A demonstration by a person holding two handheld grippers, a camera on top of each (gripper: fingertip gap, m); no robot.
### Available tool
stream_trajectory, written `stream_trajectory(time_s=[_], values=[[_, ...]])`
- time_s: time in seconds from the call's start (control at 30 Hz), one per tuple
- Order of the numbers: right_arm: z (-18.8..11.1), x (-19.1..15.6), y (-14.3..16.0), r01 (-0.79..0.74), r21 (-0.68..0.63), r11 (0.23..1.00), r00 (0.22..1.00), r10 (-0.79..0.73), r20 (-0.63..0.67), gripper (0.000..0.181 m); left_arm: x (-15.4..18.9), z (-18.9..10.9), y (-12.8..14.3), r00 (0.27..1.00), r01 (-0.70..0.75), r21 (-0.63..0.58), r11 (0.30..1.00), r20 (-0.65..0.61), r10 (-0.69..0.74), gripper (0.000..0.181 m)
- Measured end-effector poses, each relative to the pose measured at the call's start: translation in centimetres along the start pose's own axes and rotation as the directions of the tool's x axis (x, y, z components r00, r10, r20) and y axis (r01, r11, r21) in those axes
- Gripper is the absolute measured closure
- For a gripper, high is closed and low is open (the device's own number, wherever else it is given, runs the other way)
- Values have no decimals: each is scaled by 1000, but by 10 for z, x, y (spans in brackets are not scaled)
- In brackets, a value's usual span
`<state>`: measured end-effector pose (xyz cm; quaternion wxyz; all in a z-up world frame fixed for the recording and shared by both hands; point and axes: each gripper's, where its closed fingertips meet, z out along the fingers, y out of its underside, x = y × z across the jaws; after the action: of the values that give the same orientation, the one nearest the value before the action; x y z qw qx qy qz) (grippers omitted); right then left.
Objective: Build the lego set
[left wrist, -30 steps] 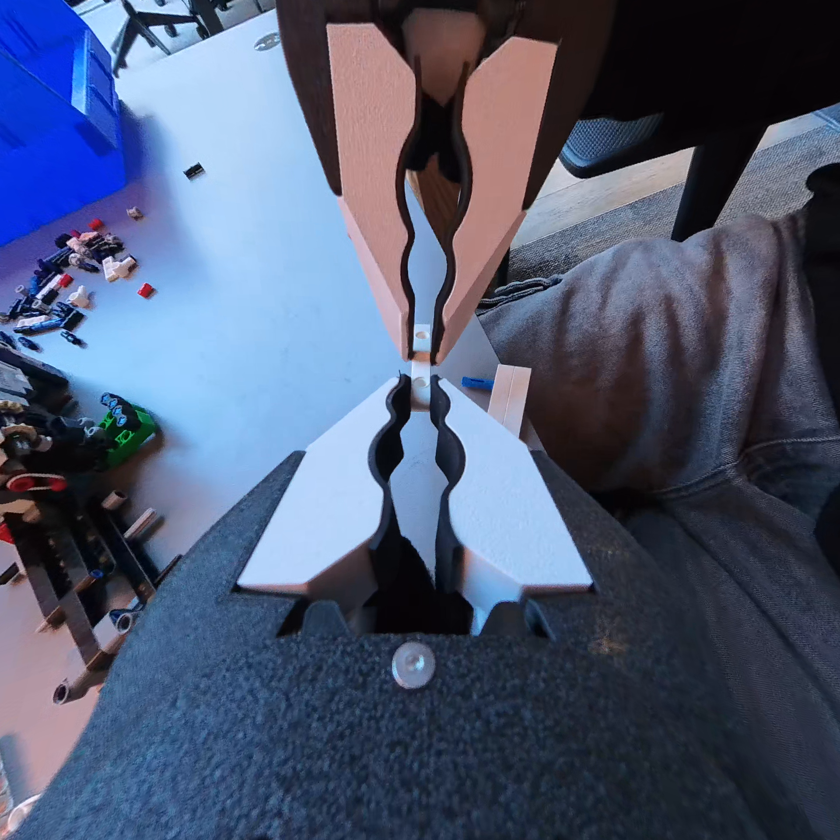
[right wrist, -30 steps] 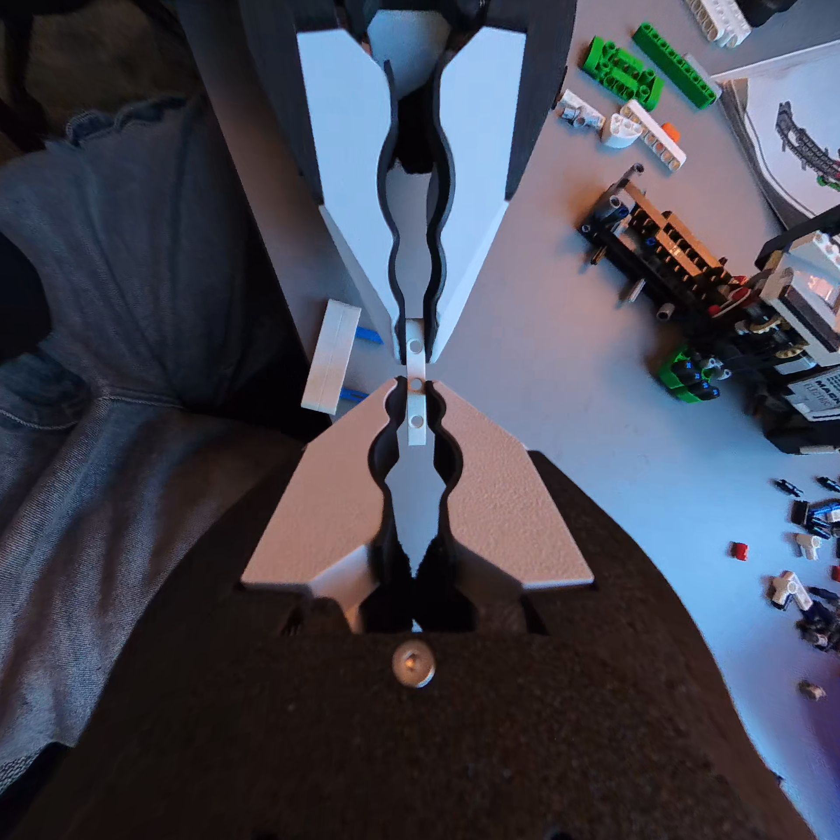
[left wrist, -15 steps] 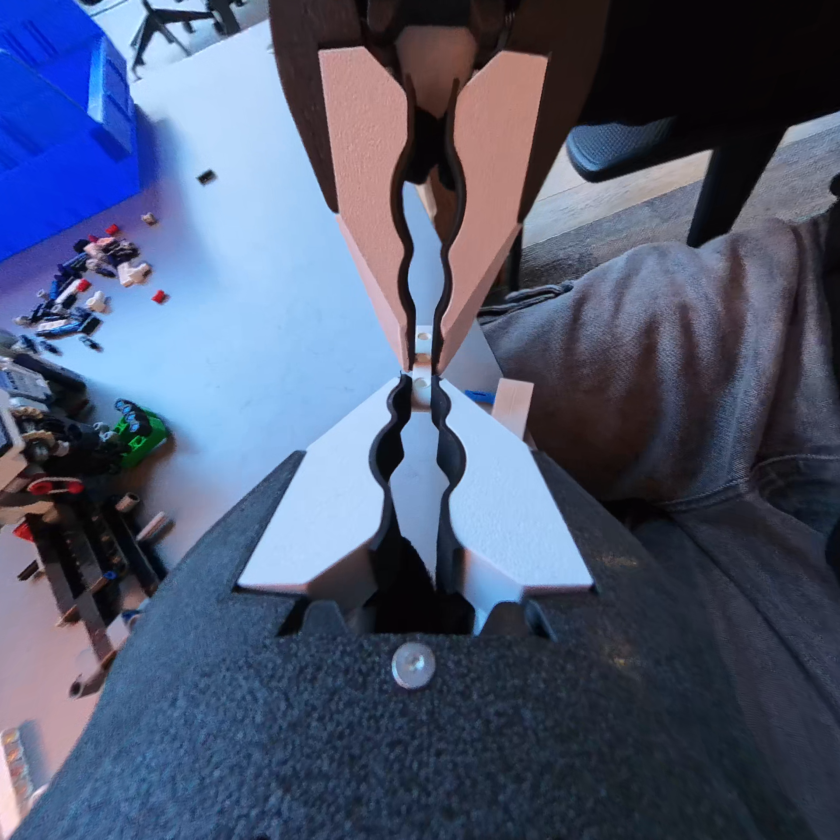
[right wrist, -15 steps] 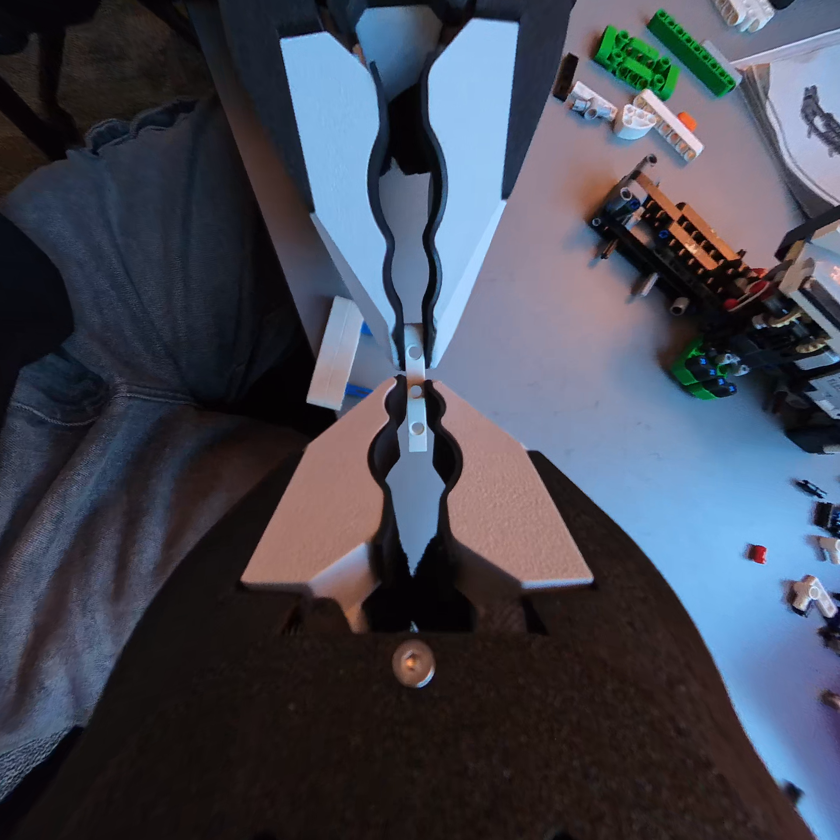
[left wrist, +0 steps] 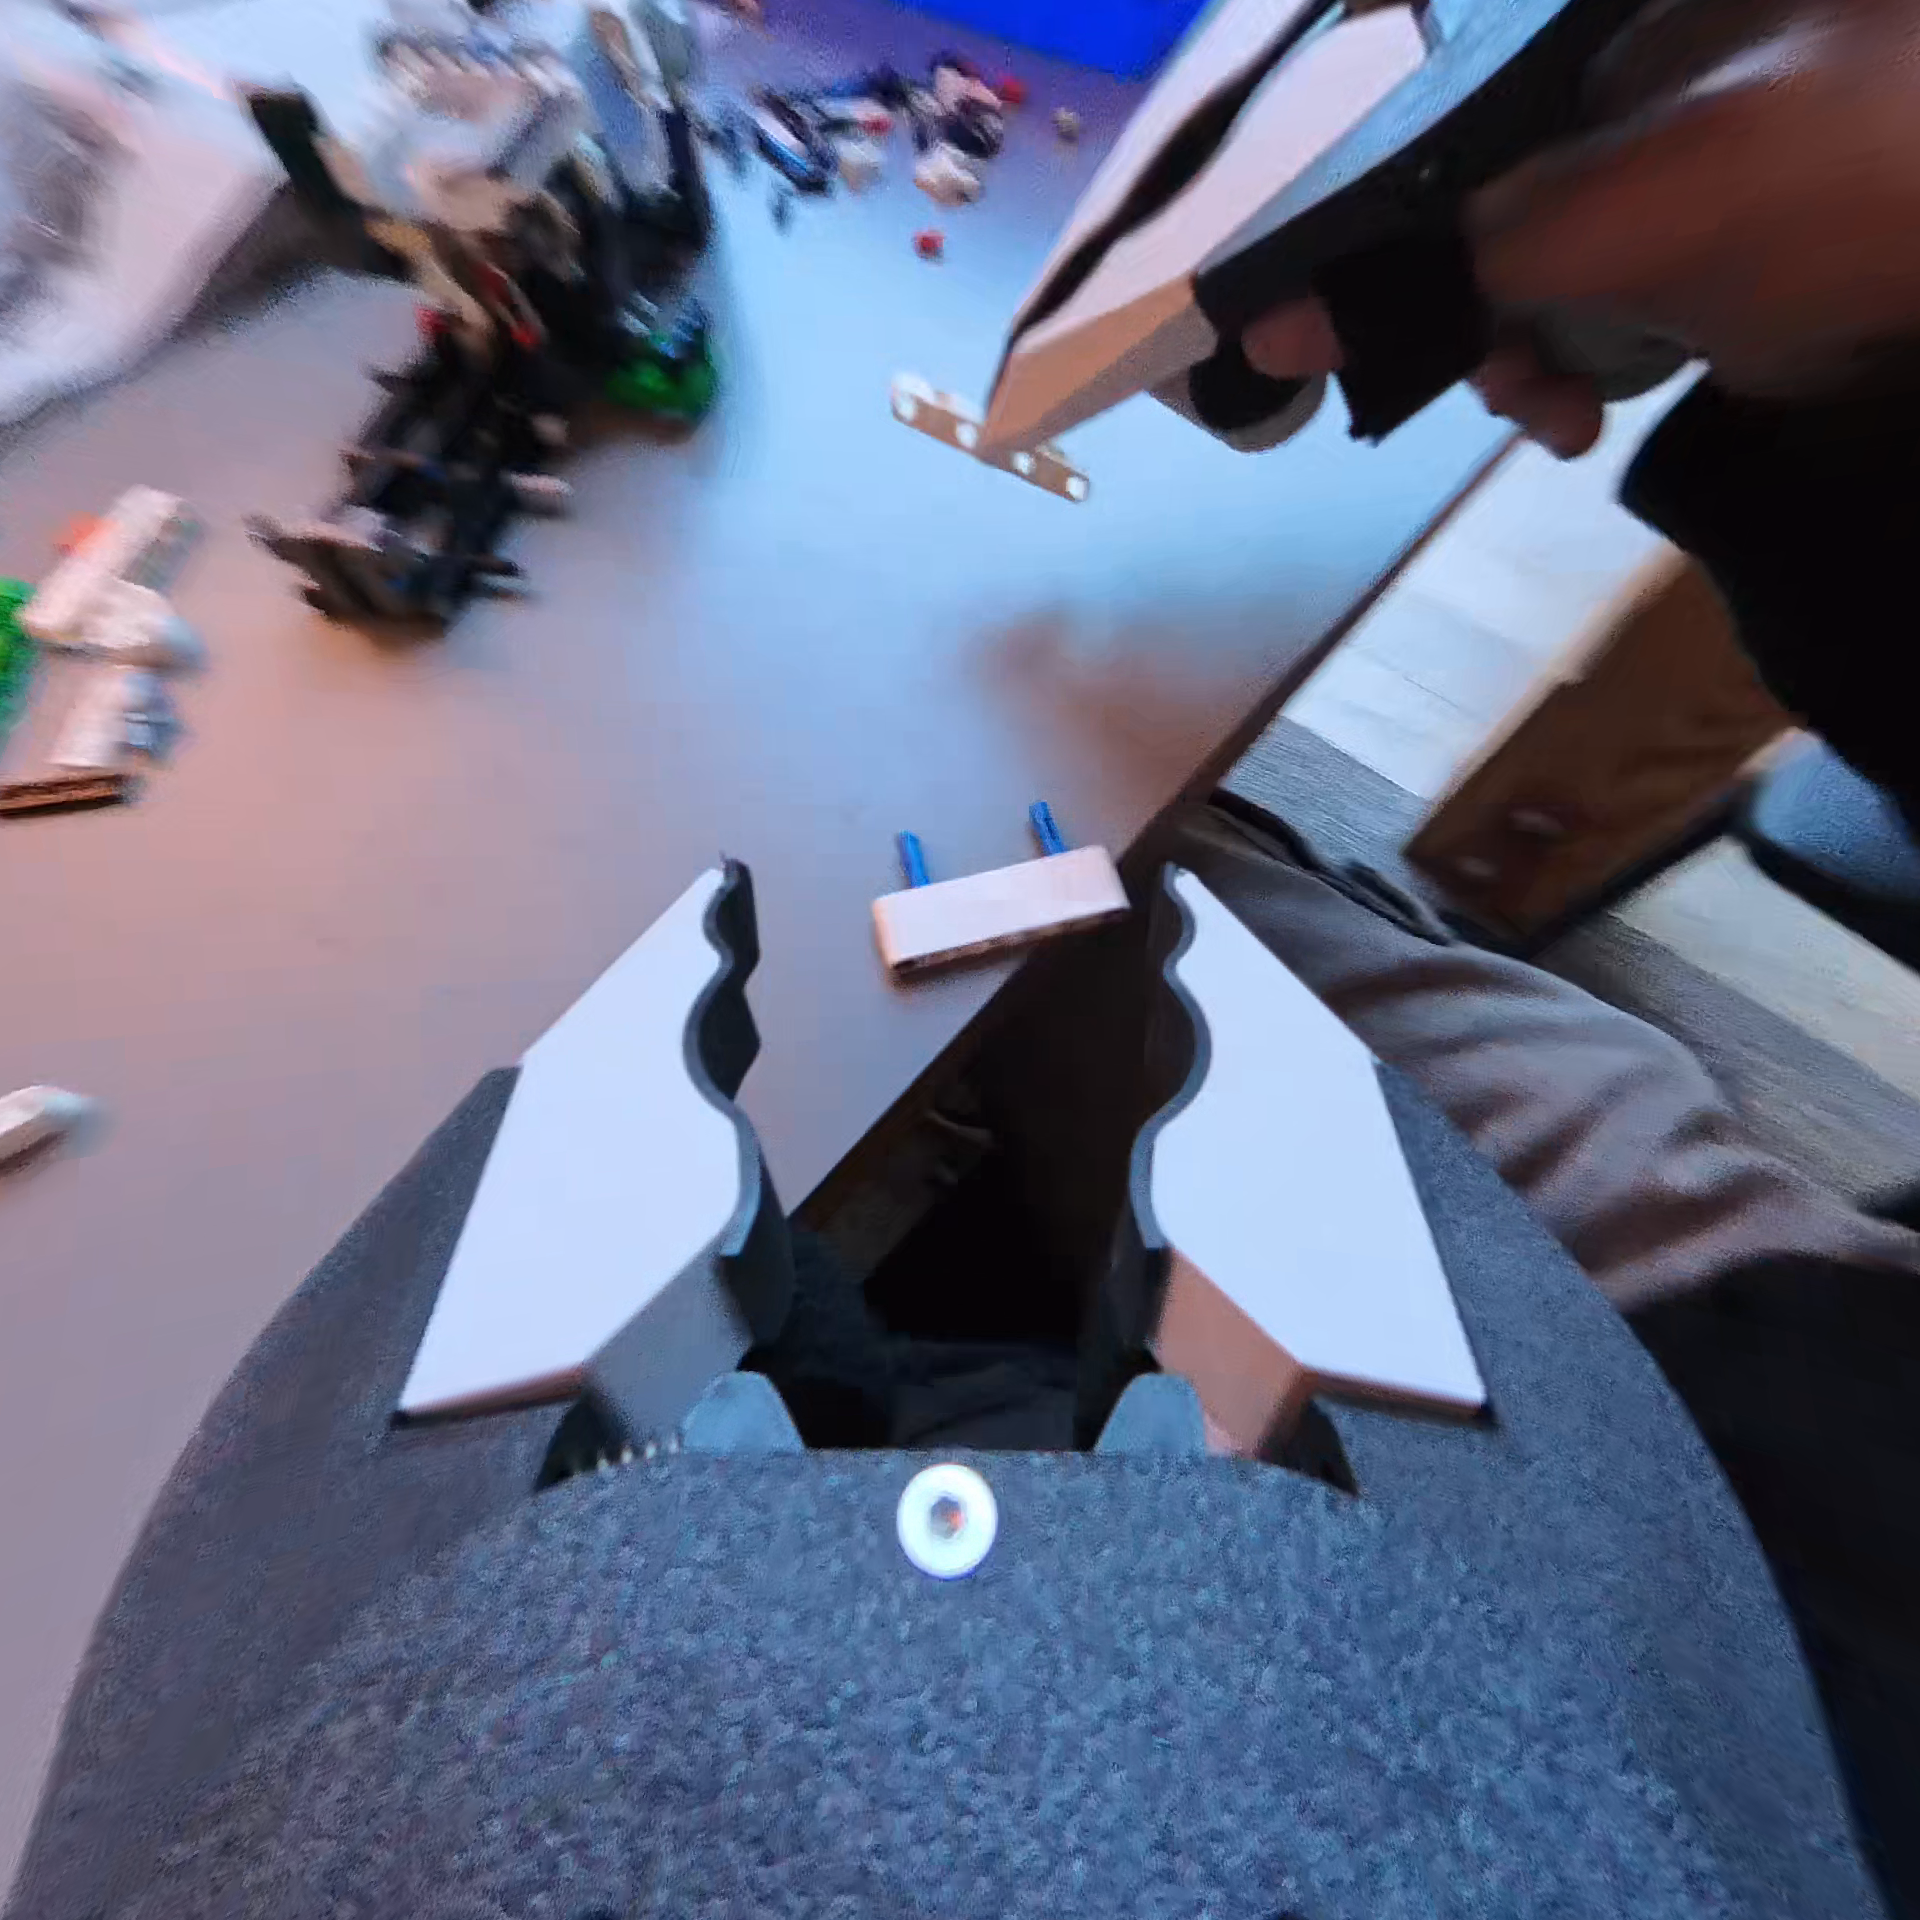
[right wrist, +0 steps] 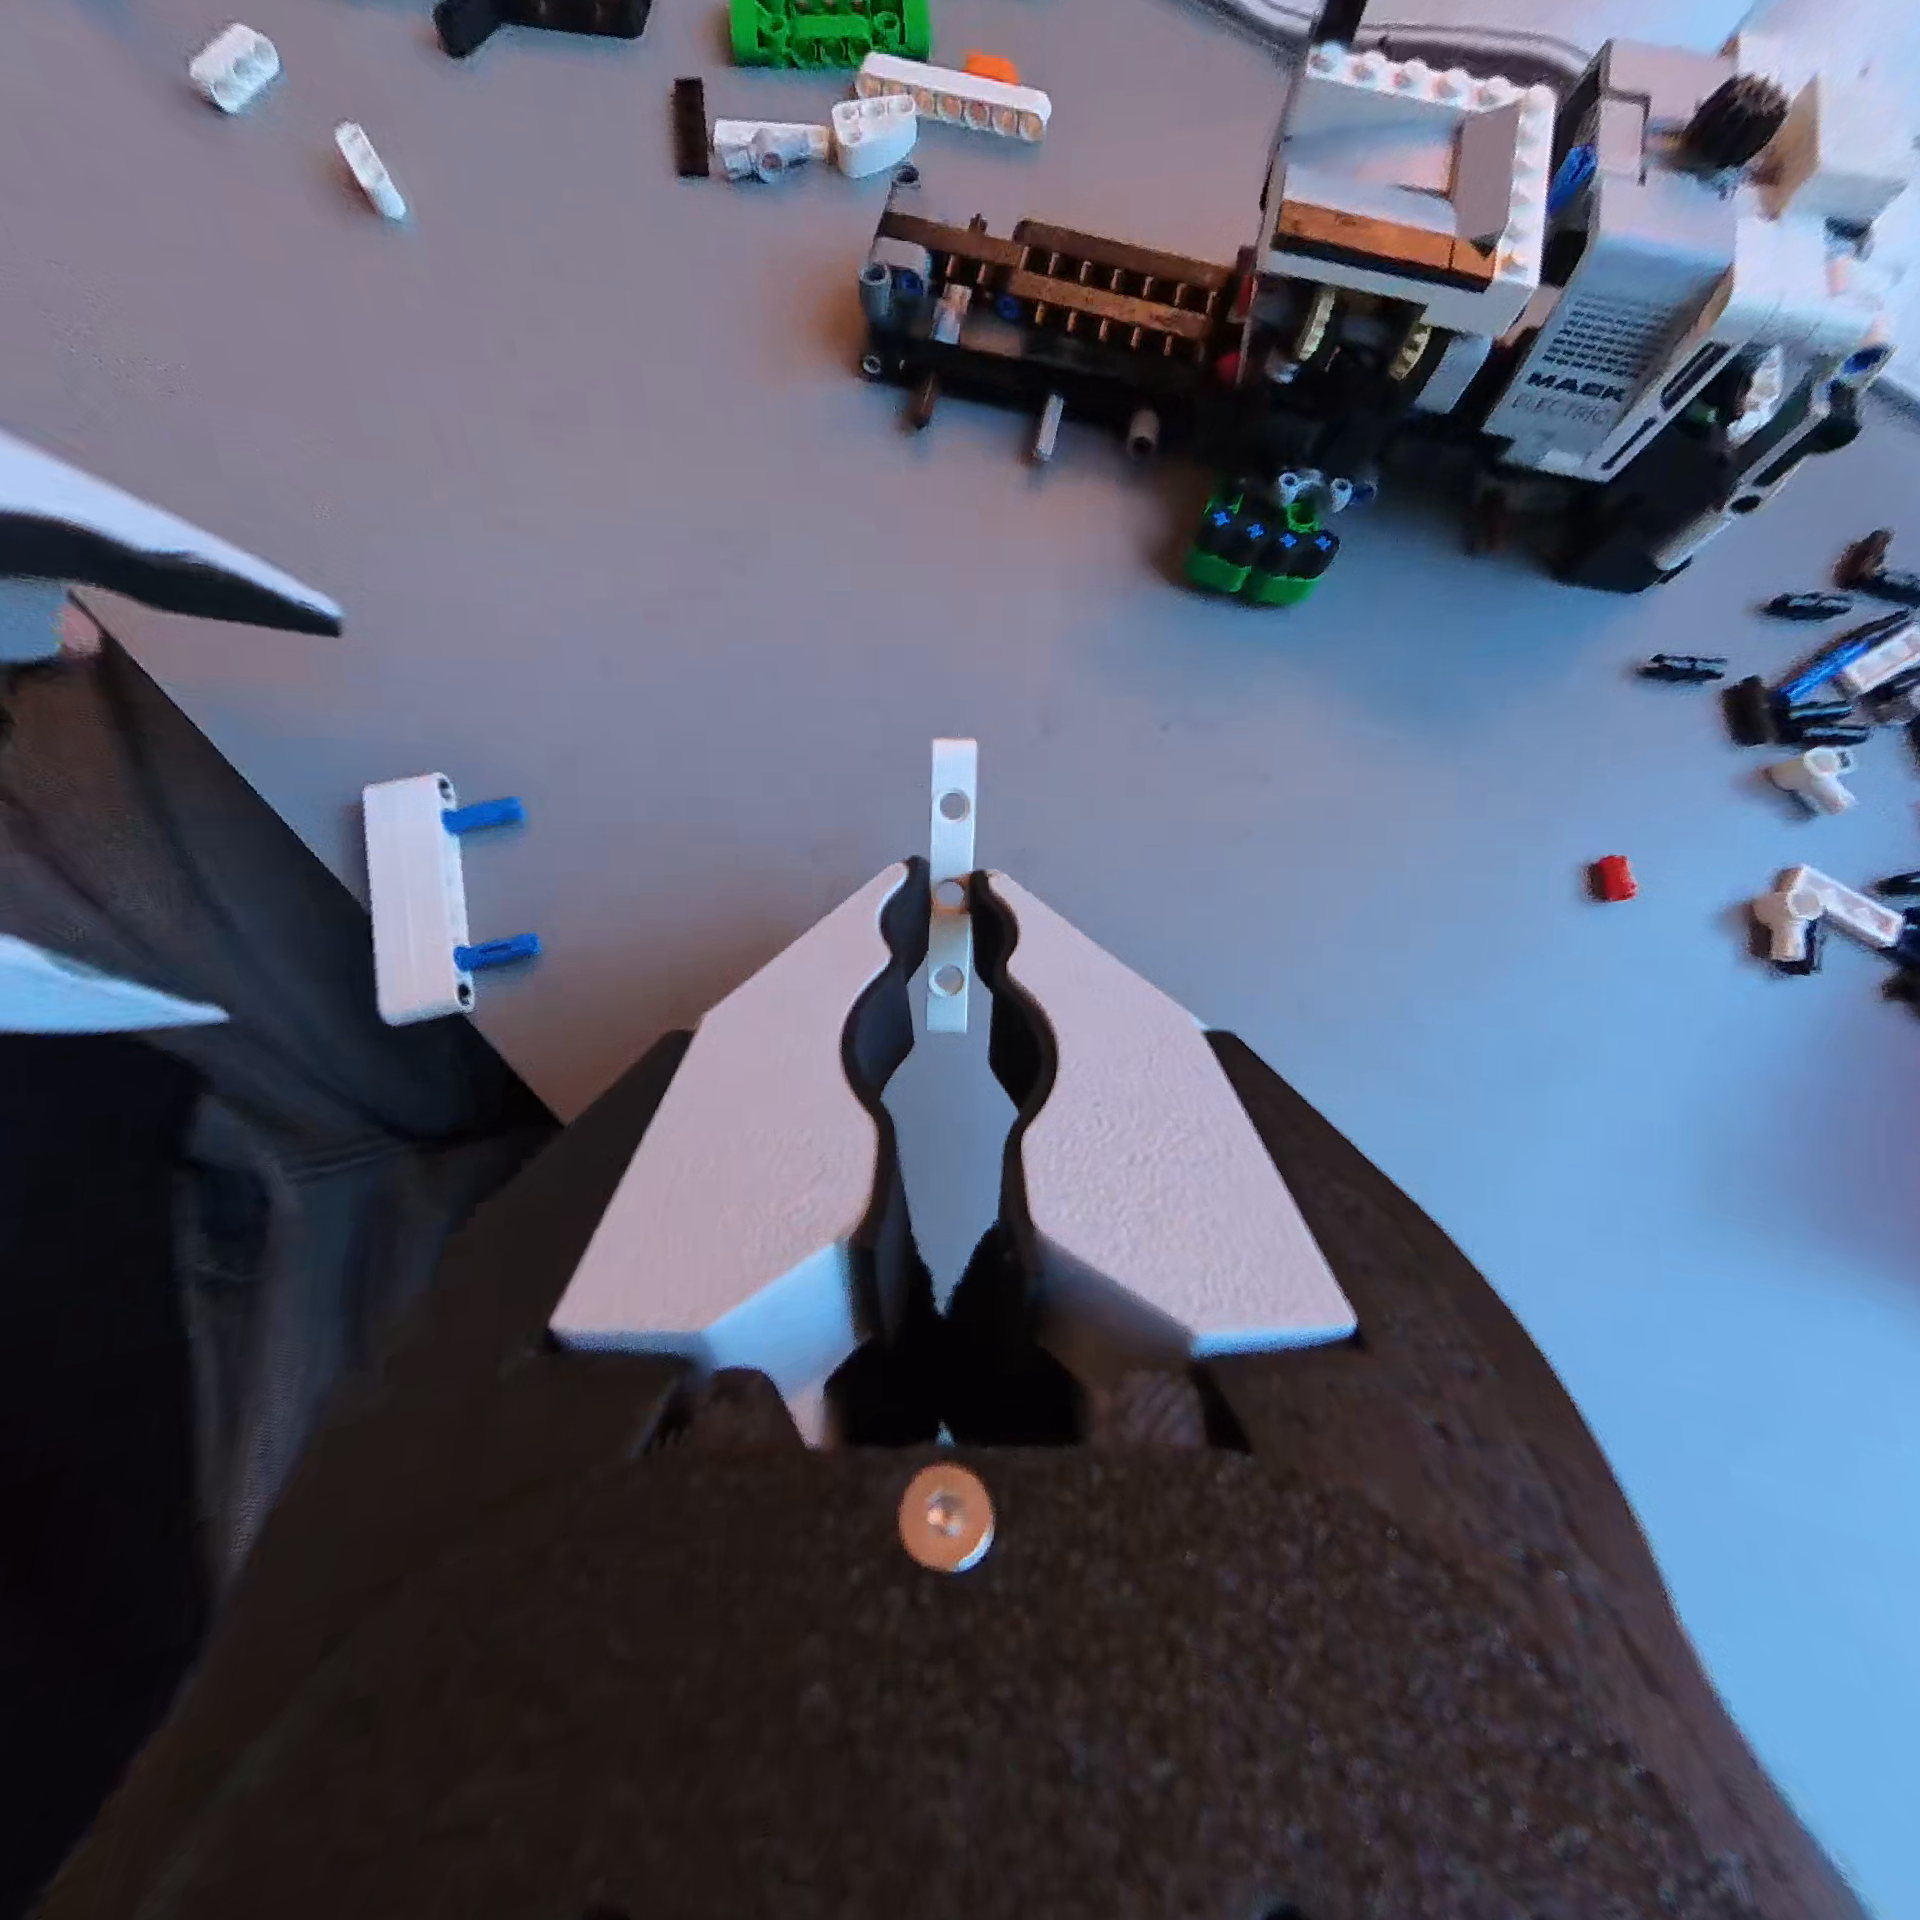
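Note:
My right gripper (right wrist: 948, 883) is shut on a thin white beam with holes (right wrist: 951, 821) and holds it above the table. It also shows in the left wrist view (left wrist: 1003, 442), with the white beam (left wrist: 935, 416) sticking out both sides of its tips. My left gripper (left wrist: 951, 883) is open and empty near the table's front edge. A white beam with two blue pins (left wrist: 997, 909) lies on the table just ahead of it, and also shows in the right wrist view (right wrist: 416, 899). The partly built truck (right wrist: 1403, 301) stands farther back.
Loose parts lie at the back: green pieces (right wrist: 826, 26), white beams (right wrist: 951, 99), a green and black sub-assembly (right wrist: 1262, 545), a small red piece (right wrist: 1610, 878). A pile of small pins (right wrist: 1829, 686) sits at the right. A person's grey-clad leg (left wrist: 1507, 1039) is beside the table edge (left wrist: 1299, 707). The left gripper's tips are roughly 12 cm from the right gripper's. Measured from the fingertips, the small red piece (right wrist: 1610, 878) is 15 cm or so from the right gripper and 30 cm from the left. It is also in sight in the left wrist view (left wrist: 935, 238).
My left gripper has let go of the thin white beam, opened and pulled away. The right gripper keeps the beam and has swung out over the table. Both views have turned.

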<state>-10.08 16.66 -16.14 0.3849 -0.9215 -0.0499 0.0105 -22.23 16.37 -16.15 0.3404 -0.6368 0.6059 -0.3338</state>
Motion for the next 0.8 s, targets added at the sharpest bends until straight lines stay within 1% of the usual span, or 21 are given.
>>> stream_trajectory(time_s=[0.03,0.07,0.1,0.17,0.37,0.43,0.53,0.6,0.67,0.73,0.77,0.8], values=[[2,0,-2,-18,-7,1000,1000,18,2,175,-3,-1,-3,997,-24,21,999,73,23,106],[3,2,-3,-20,-10,1000,1000,19,-7,175,-1,1,-6,994,-37,31,999,105,34,102],[5,3,-4,-18,-15,1000,1000,18,-12,175,4,4,-6,994,-26,28,999,104,23,94],[10,6,-4,-27,-17,999,999,27,-28,175,10,11,0,994,-8,4,1000,109,8,92],[20,3,0,-68,22,997,998,68,-6,175,6,25,17,981,-12,-6,1000,192,13,109],[21,-1,0,-75,33,997,997,74,7,175,5,27,21,981,0,-22,1000,192,4,123],[21,-8,0,-71,39,997,997,70,25,175,4,29,21,980,-15,-35,999,196,22,123],[21,-10,0,-74,41,996,997,73,37,175,4,29,21,981,-53,-47,997,186,61,124],[18,-14,-1,-103,55,993,992,98,80,175,9,31,18,984,-109,-58,992,136,116,124],[12,-20,-5,-172,82,982,973,156,173,175,23,32,13,988,-152,-45,987,25,153,124],[7,-21,-9,-221,99,970,955,194,226,175,27,30,7,980,-197,-31,980,-8,197,124],[2,-23,-13,-271,117,955,931,229,284,175,21,27,-3,963,-269,-18,963,20,269,124]])
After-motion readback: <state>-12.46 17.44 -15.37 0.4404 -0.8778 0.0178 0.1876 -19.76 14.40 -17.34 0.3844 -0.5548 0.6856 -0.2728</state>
